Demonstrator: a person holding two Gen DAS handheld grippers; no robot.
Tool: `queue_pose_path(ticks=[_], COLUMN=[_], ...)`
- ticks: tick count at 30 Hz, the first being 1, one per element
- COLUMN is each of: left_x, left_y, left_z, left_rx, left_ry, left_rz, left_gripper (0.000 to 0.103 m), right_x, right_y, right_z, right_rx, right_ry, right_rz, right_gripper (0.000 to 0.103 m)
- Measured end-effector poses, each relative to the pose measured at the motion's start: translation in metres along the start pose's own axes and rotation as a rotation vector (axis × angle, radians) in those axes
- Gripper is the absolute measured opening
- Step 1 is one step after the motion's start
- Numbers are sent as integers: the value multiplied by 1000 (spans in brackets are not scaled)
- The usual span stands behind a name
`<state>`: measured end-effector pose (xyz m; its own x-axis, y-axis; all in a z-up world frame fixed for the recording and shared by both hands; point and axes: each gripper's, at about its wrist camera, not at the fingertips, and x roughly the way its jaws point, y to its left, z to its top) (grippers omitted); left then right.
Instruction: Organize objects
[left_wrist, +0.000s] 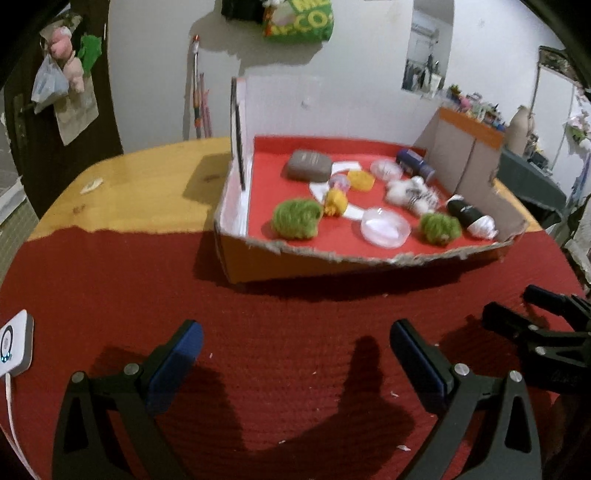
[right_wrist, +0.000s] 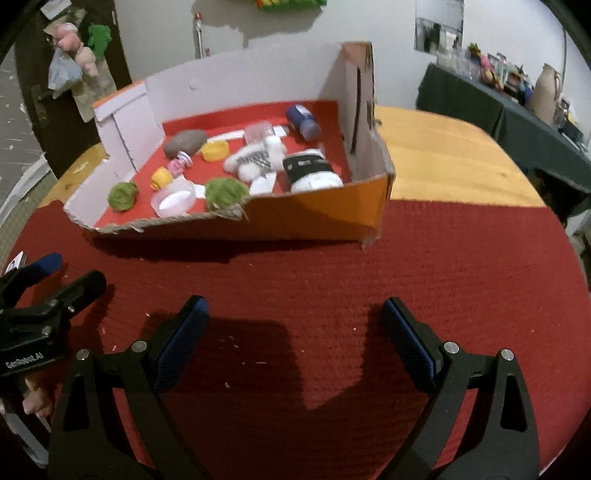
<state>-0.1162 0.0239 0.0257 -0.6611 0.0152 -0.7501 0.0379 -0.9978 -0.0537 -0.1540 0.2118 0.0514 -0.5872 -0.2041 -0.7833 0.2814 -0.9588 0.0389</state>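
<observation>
You stand at a round surface (left_wrist: 140, 177) with a red mat (left_wrist: 295, 332) over its near half. On the mat sits a torn box (right_wrist: 314, 218), and every loose thing in view lies inside it: two green puffs (left_wrist: 295, 219), a grey stone (left_wrist: 308, 165), a clear lid (left_wrist: 385, 226), a blue bottle (right_wrist: 303, 121). The mat in front of the box looks bare, so gathering seems done. Your left hand-held gripper (left_wrist: 295, 350) and right hand-held gripper (right_wrist: 293, 332) hover before the box, both spread wide and holding nothing.

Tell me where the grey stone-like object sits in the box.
In the left wrist view the grey stone-like object lies at the back left of the cardboard box, on its red lining, just behind the yellow cap.
</observation>
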Motion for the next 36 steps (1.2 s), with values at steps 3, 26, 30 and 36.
queue_pose_path(ticks=[3, 26, 30, 36], left_x=[5, 12, 12, 12], left_y=[1, -5, -4, -4], left_z=[0, 0, 0, 0], left_rx=[-13, 5, 5, 5], left_ry=[30, 61, 61, 60], left_rz=[9, 44, 44, 45], left_gripper=[103, 103, 103, 103], right_x=[2, 10, 11, 11], right_y=[1, 3, 3, 3], right_z=[0, 3, 4, 4], right_rx=[-7, -8, -2, -4], right_ry=[13, 48, 49, 49], right_rz=[-19, -83, -88, -89], right_gripper=[96, 103, 103, 103])
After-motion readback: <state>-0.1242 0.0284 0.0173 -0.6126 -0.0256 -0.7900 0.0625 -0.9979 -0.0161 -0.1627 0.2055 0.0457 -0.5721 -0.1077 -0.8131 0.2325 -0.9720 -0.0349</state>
